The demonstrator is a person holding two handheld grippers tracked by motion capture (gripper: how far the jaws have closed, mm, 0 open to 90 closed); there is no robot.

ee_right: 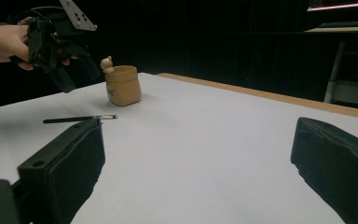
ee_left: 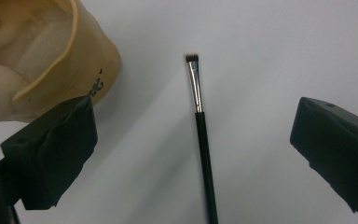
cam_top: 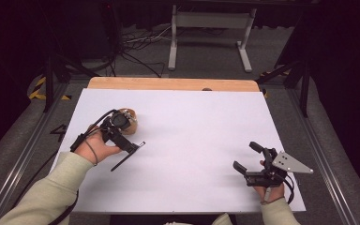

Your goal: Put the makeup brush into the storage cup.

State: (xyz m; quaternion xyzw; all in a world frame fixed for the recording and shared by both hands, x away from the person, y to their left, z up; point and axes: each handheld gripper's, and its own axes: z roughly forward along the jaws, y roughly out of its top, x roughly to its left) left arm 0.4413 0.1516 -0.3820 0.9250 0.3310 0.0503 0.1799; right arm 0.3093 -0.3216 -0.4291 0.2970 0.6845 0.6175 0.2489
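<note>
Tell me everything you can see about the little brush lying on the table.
The brush is slim, with a long black handle, a shiny metal collar and a short dark bristle tip. It lies flat on the white table, touched by nothing. The tan cup stands beside it, apart. The left claw hovers above it, jaws wide open on either side of the handle.

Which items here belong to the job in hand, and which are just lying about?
In the job:
- brush, lying on the table between the open left claw jaws
- tan cup, beside the brush

Lying about:
- right claw, open, idle
- metal stand
- floor cables
</note>
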